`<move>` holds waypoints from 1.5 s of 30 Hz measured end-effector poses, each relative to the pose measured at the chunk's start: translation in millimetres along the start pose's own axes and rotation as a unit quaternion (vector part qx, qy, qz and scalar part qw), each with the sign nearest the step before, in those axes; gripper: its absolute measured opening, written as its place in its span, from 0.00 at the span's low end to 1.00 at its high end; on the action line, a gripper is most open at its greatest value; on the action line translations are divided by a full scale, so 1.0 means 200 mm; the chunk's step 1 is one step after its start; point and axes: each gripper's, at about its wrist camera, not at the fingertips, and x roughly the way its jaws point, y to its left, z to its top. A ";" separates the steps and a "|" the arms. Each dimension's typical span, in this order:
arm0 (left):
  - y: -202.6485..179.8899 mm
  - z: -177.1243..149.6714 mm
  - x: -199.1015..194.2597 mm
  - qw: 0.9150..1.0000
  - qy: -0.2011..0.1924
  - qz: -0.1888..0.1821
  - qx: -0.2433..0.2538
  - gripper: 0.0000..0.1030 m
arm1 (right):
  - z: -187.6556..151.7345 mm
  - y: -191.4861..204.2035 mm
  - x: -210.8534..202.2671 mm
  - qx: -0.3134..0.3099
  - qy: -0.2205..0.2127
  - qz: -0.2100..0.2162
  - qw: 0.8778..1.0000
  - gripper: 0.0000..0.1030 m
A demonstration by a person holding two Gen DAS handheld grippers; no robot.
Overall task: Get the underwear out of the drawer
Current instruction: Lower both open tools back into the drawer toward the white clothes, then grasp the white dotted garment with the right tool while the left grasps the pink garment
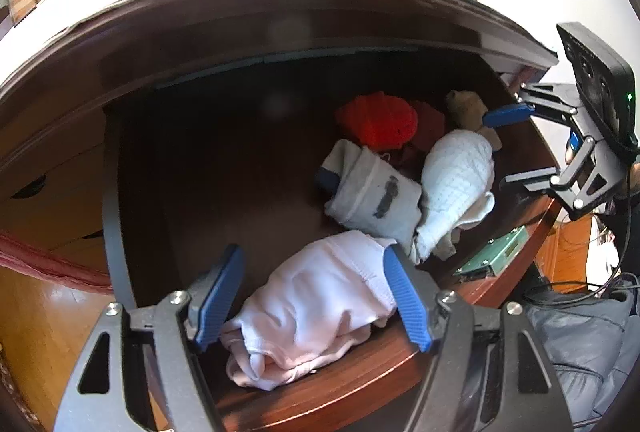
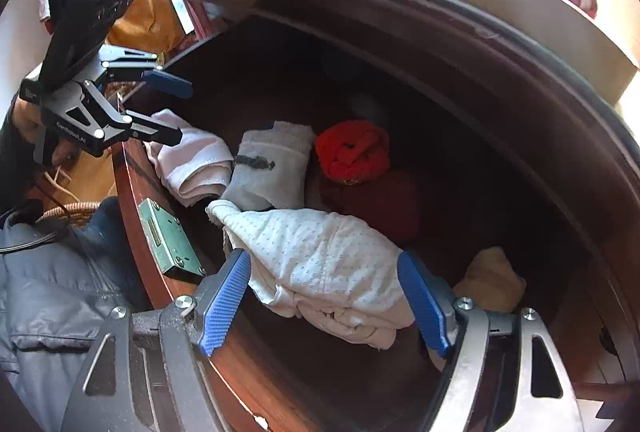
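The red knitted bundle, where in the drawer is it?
The red knitted bundle lies deep in the open drawer, toward the back, just beyond the grey-white folded sock and above a darker red item.

Wooden drawer [image 1: 248,191] holding folded underwear [image 1: 320,312]

Drawer [image 1: 360,384] glossy dark wood; underwear [image 1: 316,312] soft pale cloth; lock plate [image 2: 168,236] metal.

Drawer [image 1: 460,348] floor's left half lies bare; clothes [image 1: 376,195] crowd the right.
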 end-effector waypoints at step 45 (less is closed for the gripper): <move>-0.14 0.29 0.54 0.963 0.238 -0.010 0.123 0.87 | 0.12 -0.06 0.33 0.011 0.110 0.051 0.993 0.57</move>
